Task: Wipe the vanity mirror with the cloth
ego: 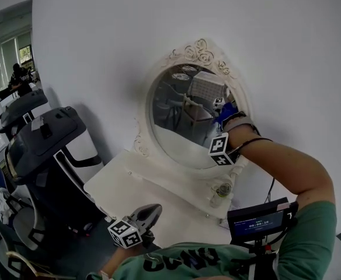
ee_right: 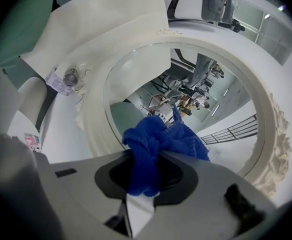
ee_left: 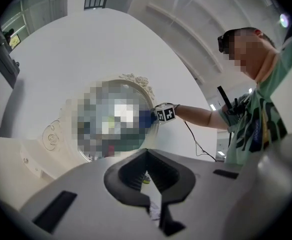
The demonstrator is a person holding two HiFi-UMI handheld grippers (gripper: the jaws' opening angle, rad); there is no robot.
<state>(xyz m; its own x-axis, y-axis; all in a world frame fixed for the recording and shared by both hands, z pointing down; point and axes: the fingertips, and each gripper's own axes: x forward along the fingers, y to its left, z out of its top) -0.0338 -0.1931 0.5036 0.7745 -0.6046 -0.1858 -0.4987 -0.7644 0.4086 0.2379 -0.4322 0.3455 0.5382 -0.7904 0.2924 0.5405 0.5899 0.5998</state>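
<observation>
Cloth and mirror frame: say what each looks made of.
The cloth: blue terry or microfibre, matte; fuzzy pile and soft bunched folds show. The mirror frame: cream-white, hard, faintly glossy, with moulded scrolls; painted wood, resin or plastic, cannot tell which.

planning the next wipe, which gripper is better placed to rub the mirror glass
Right. The right gripper is shut on the blue cloth and is up at the mirror glass. The left gripper is shut, holds nothing and sits low over the vanity top, away from the glass.
</observation>
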